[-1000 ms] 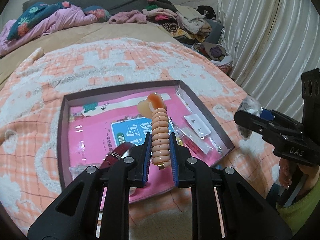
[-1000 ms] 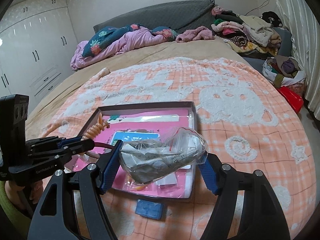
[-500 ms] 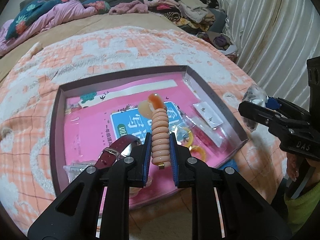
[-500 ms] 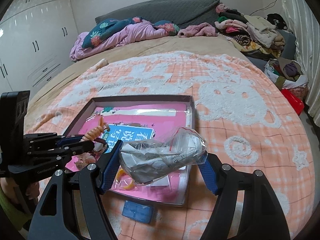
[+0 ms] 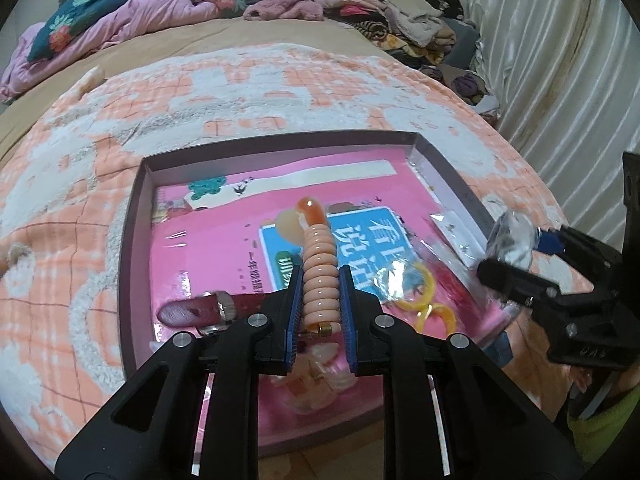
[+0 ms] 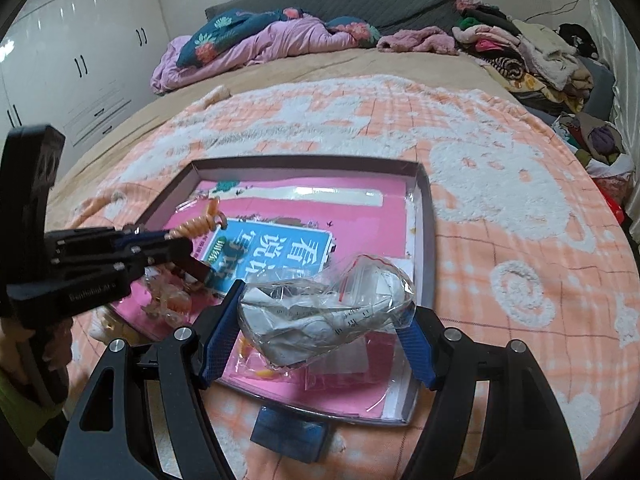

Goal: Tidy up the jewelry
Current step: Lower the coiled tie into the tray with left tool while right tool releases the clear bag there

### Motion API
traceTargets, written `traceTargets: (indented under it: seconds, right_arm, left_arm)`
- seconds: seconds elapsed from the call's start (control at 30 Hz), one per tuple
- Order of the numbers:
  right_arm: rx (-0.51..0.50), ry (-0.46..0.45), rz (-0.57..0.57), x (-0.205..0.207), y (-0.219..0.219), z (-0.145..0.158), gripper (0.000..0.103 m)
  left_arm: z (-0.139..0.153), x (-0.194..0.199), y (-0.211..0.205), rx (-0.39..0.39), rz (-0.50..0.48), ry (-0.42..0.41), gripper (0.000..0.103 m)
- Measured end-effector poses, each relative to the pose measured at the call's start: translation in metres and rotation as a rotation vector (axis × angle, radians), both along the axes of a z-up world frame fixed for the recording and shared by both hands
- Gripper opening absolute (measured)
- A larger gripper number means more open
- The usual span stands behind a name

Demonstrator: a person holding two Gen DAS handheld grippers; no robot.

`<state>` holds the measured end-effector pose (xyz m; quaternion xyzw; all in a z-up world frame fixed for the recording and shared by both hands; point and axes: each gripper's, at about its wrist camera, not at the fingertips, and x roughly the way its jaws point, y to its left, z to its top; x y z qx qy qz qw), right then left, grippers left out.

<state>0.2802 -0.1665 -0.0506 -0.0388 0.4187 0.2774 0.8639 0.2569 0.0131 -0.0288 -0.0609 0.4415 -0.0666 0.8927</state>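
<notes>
My left gripper (image 5: pixel 319 280) is shut on a peach bead bracelet (image 5: pixel 318 264) and holds it above the shallow box (image 5: pixel 132 216) lined with a pink booklet (image 5: pixel 224 240). The bracelet also shows in the right wrist view (image 6: pixel 196 226). My right gripper (image 6: pixel 320 316) is shut on a crumpled clear zip bag (image 6: pixel 324 312) above the box's near right corner (image 6: pixel 424 264). That bag also shows in the left wrist view (image 5: pixel 514 236). In the box lie a dark red strap (image 5: pixel 200 310), yellow rings in a clear bag (image 5: pixel 424 296) and a small clear packet (image 5: pixel 454 228).
The box sits on a peach and white fluffy blanket (image 6: pixel 500 208) on a bed. A blue card (image 6: pixel 290 436) lies on the blanket by the box's near edge. Piled clothes (image 6: pixel 520 52) and bedding (image 6: pixel 260 40) lie at the far side. Curtains (image 5: pixel 560 60) hang on the right.
Both grippers have moved forward and lower over the box, still holding the bracelet and the bag. The box looks larger and nearer in both views.
</notes>
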Motion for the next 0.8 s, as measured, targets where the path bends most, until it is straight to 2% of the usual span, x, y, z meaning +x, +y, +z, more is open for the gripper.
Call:
traceTargets:
  seconds: [0.33, 0.43, 0.8]
  right_arm:
    - [0.005, 0.04, 0.004, -0.004, 0.003, -0.013, 0.072]
    - [0.02, 0.029, 0.001, -0.006, 0.0, -0.008, 0.078]
    - [0.058, -0.007, -0.06, -0.022, -0.027, 0.018, 0.085]
  left_arm:
    - [-0.002, 0.002, 0.004, -0.003, 0.011, 0.007, 0.011]
    - [-0.001, 0.001, 0.004, -0.001, 0.012, 0.006, 0.011]
    - [0.003, -0.005, -0.001, 0.013, 0.015, -0.003, 0.011]
